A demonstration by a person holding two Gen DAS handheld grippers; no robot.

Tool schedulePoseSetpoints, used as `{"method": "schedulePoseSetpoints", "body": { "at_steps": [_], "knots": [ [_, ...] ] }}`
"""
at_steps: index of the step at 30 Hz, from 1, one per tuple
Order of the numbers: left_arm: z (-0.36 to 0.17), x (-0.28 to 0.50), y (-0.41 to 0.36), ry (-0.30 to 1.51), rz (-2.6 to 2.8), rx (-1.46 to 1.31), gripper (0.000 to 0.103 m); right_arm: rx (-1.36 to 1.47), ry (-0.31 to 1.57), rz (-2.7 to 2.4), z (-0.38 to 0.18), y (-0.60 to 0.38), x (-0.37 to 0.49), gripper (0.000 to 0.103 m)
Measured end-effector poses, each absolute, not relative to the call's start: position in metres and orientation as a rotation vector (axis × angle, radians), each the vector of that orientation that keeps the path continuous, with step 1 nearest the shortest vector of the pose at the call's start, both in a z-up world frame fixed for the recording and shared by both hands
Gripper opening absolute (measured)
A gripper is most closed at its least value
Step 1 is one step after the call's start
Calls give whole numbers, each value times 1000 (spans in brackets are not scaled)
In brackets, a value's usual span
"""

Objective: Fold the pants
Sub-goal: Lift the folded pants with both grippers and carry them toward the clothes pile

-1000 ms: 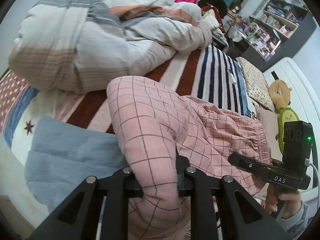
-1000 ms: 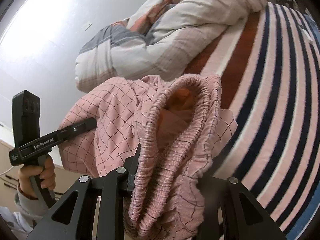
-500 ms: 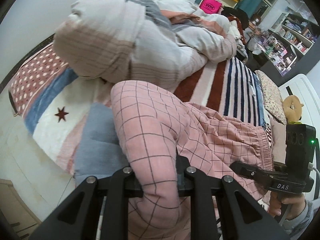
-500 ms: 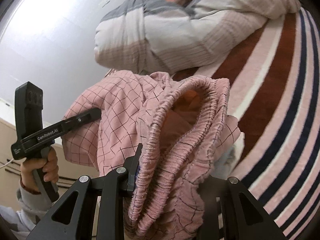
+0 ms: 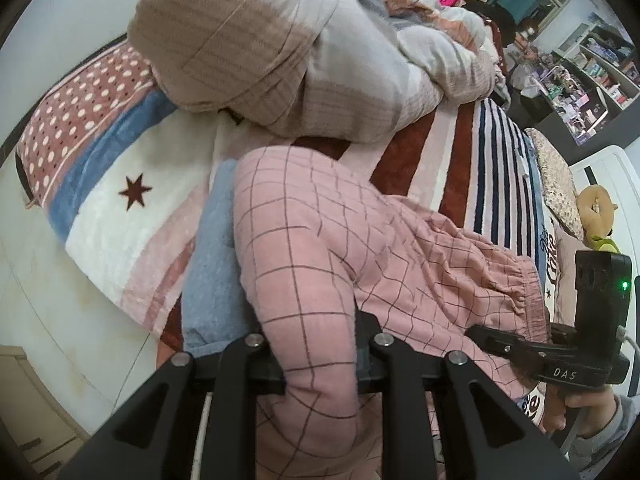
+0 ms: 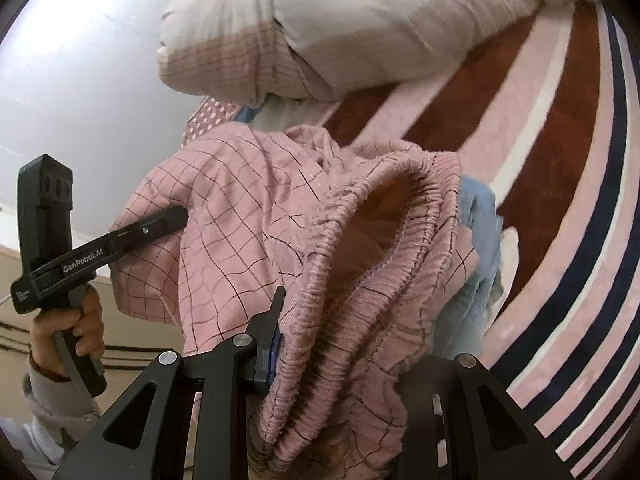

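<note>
The pink checked pants (image 5: 304,240) hang bunched between both grippers above the bed. My left gripper (image 5: 320,364) is shut on a folded leg part, which fills the gap between its fingers. In the right wrist view my right gripper (image 6: 340,360) is shut on the gathered elastic waistband (image 6: 400,208); its right finger is hidden by cloth. Each view also shows the other gripper in a hand: the right gripper (image 5: 480,334) at the waistband edge, the left gripper (image 6: 176,214) biting into the checked cloth (image 6: 240,208).
A rolled beige-and-grey duvet (image 5: 280,52) lies across the striped bedspread (image 5: 452,152). A blue-grey folded cloth (image 5: 212,272) sits under the pants near the bed's edge. A pale floor (image 5: 60,320) is at left; shelves (image 5: 580,80) and a plush toy (image 5: 596,208) at far right.
Both grippers carried the pants sideways and a little lower, towards the bed end with the star and dots. The duvet roll now looms closer. Both grips stayed the same.
</note>
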State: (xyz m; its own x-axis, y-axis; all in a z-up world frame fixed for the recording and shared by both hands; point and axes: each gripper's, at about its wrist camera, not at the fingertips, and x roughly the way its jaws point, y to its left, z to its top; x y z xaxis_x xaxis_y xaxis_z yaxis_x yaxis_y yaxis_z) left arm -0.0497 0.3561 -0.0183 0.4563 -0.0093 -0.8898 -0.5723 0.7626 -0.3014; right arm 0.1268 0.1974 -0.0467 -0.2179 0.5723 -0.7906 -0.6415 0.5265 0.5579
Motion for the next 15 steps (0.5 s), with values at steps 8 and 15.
{"method": "schedulePoseSetpoints", "body": {
  "at_steps": [8, 15],
  "knots": [
    [-35, -56, 361, 1097, 415, -640, 28, -83, 1423, 1099, -61, 209, 122, 24],
    [-36, -57, 359, 1110, 452, -622, 38, -108, 1415, 1103, -70, 214, 118, 29]
  ]
}}
